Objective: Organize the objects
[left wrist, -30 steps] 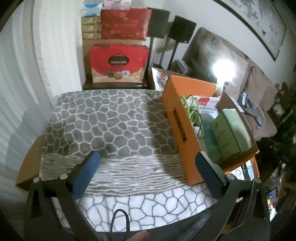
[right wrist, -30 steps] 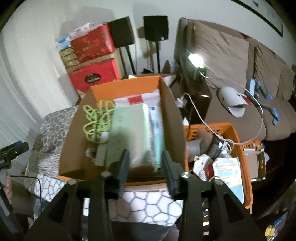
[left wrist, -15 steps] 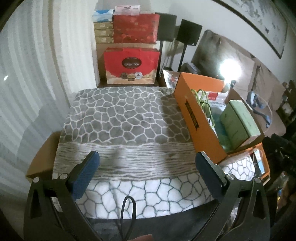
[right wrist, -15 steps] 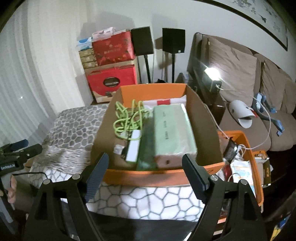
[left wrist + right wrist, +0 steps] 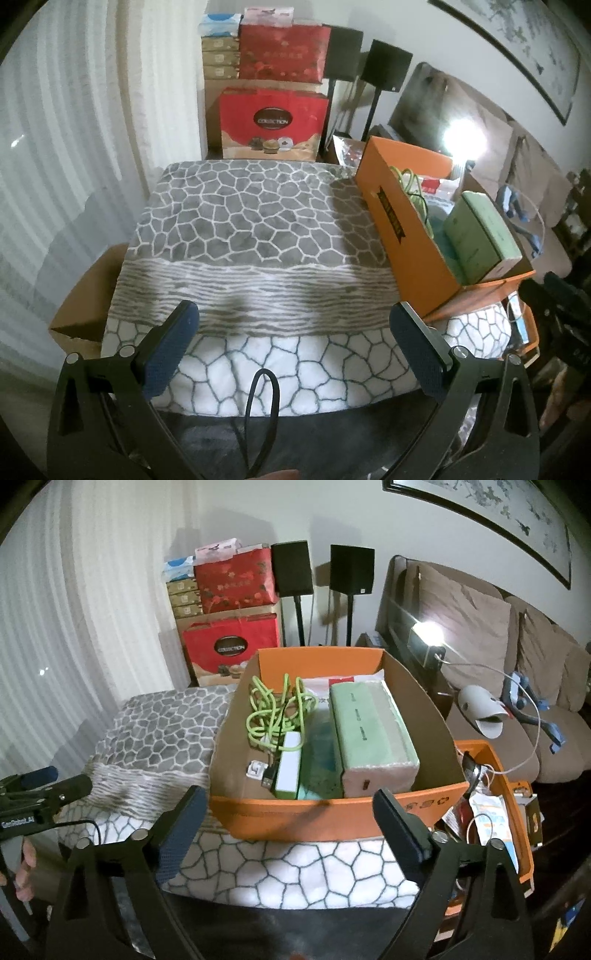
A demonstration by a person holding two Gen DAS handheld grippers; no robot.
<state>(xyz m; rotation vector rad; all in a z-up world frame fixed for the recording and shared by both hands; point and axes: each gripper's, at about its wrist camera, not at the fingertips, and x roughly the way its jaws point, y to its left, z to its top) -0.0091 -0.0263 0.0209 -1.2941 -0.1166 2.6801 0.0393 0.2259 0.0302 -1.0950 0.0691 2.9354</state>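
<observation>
The orange box (image 5: 332, 812) sits on the blanket's (image 5: 251, 221) right side, green packet (image 5: 373, 734) inside. The right gripper (image 5: 288, 812), its jaws just spread wide, and the left gripper (image 5: 295, 325), jaws apart, hold nothing.

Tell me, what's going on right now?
Both grippers empty; right gripper jaws just opened wide, left gripper open over the blanket. Green box sits in the orange box. Nothing in the way.
</observation>
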